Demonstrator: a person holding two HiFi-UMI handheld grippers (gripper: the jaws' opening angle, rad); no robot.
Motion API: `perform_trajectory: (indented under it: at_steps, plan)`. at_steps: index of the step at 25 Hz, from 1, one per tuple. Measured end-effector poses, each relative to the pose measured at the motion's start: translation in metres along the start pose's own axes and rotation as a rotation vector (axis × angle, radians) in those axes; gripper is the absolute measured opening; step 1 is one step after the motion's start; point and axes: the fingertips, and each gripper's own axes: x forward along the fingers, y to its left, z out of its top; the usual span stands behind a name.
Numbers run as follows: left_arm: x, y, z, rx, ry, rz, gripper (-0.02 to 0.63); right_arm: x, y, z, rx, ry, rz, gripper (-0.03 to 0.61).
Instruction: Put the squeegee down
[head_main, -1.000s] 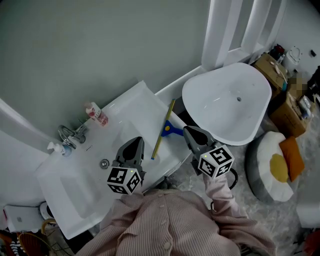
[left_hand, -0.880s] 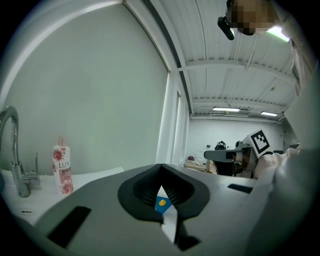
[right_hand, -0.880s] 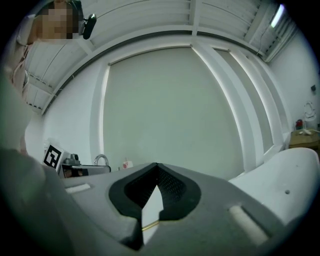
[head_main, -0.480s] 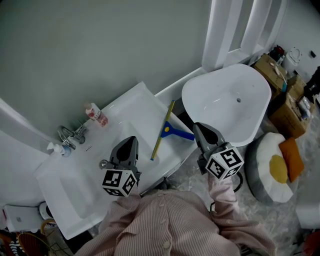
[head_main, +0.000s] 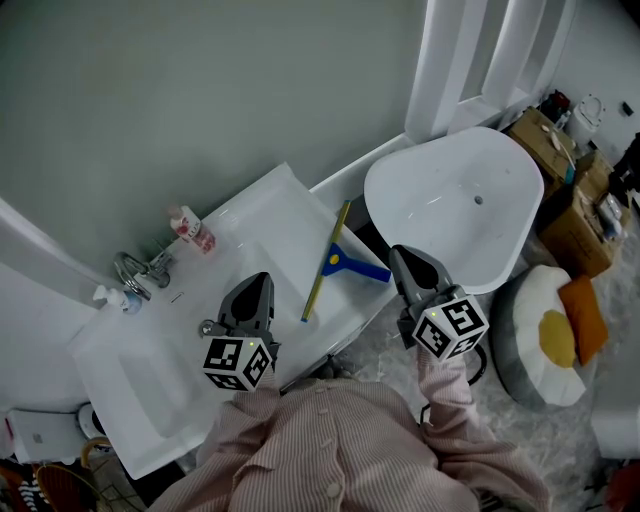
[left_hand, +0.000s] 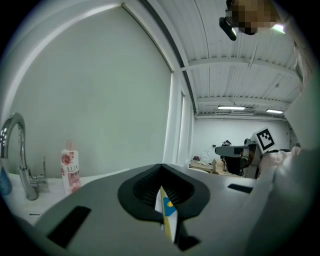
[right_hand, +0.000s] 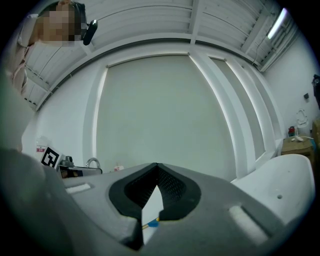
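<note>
The squeegee (head_main: 335, 262), with a yellow blade and a blue handle, lies flat on the white counter (head_main: 270, 215) between the sink and the tub. Nothing holds it. My right gripper (head_main: 398, 252) hovers just right of the handle end, shut and empty. My left gripper (head_main: 262, 280) hangs over the counter left of the blade, also shut with nothing in it. Under the closed jaws a sliver of the squeegee (left_hand: 167, 212) shows in the left gripper view. A bit of it (right_hand: 152, 224) shows in the right gripper view too.
The sink basin (head_main: 130, 370) with faucet (head_main: 135, 268) is at lower left. A pink bottle (head_main: 193, 228) stands on the counter. A white tub (head_main: 455, 200) sits to the right. Cardboard boxes (head_main: 560, 190) and an egg-shaped cushion (head_main: 550, 335) are beyond it.
My right gripper has drawn back to the right from the squeegee's handle, which now shows fully. The squeegee stays put on the counter. The left gripper has barely shifted.
</note>
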Motion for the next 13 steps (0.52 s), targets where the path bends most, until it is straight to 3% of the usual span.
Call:
perform_trajectory:
  at_steps: [13]
  plan:
    - [0.002, 0.012, -0.005, -0.018, 0.016, 0.034, 0.0, 0.003, -0.008, -0.004, -0.008, 0.014, -0.004, 0.006]
